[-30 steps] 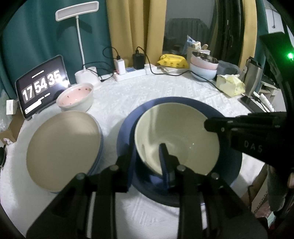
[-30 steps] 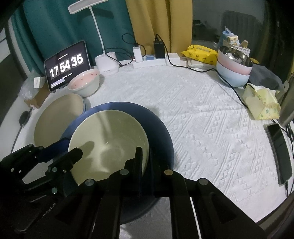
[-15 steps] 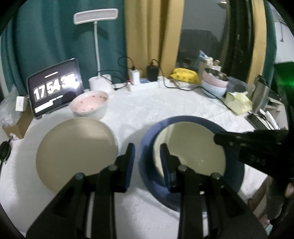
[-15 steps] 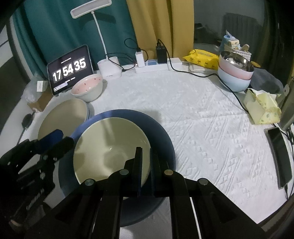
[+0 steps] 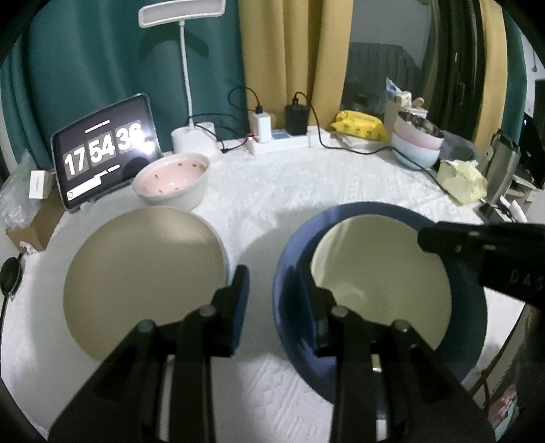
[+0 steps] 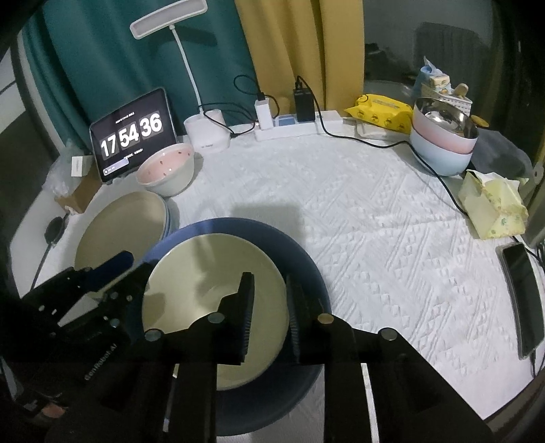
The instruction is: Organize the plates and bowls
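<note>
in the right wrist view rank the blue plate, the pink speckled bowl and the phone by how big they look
1. blue plate, clearly the largest, though also nearest the camera.
2. pink speckled bowl and phone: they look alike in extent, so no ranking.

A lived-in room at home — a round table under a white quilted cloth, backed by teal and mustard curtains. A desk lamp, a tablet clock, a power strip with chargers, a tissue pack, a phone and stacked household bowls crowd its edge — domestic clutter, not a workplace.
</note>
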